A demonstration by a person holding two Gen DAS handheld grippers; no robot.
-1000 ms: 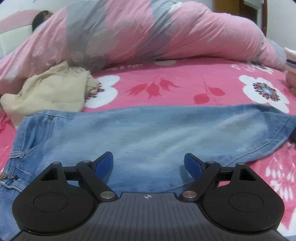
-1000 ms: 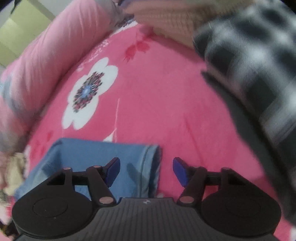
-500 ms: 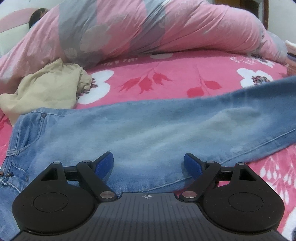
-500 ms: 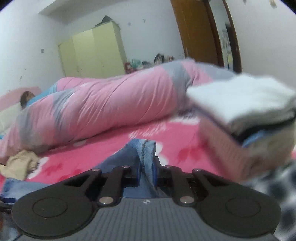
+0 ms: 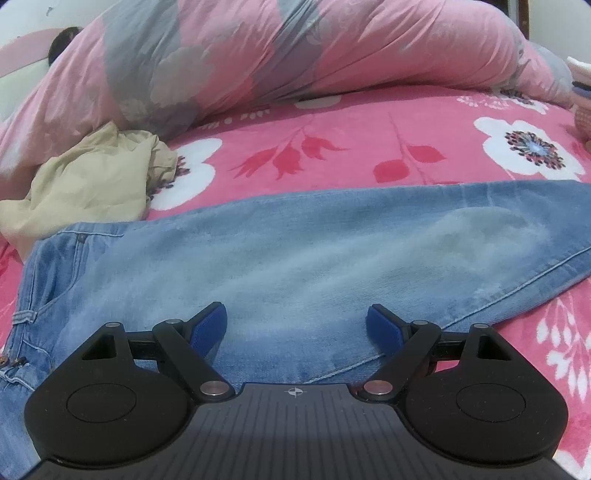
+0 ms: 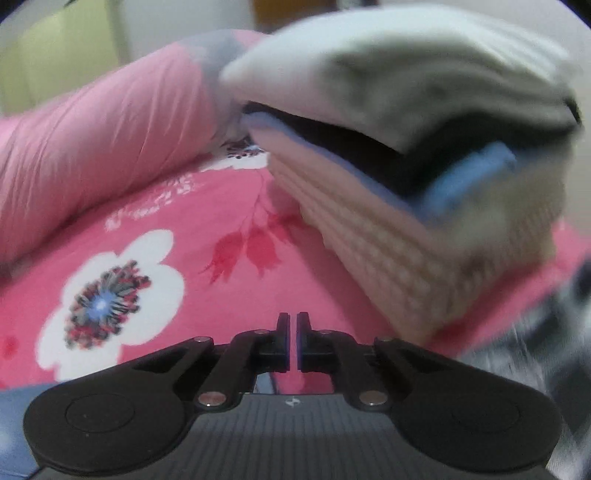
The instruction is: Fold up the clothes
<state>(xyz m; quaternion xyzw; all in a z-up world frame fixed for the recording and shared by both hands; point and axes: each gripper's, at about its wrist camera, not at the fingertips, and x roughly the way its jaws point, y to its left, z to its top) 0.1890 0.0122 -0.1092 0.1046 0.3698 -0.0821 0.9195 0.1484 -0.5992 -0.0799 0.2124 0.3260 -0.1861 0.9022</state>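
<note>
Jeans [image 5: 295, 258] cuff gone from closed right gripper [image 6: 291, 341]

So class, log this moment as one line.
left tongs: open over jeans | right tongs: shut, nothing visible between | stack: folded

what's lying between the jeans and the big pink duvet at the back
In the left wrist view, mostly bare flowered pink sheet separates the jeans from the duvet; a crumpled beige garment sits at the left.

a bed [image 5: 332, 155] in pink floral sheets; yellow-green wardrobe [image 6: 55, 55] against pale wall [image 6: 166, 26].
</note>
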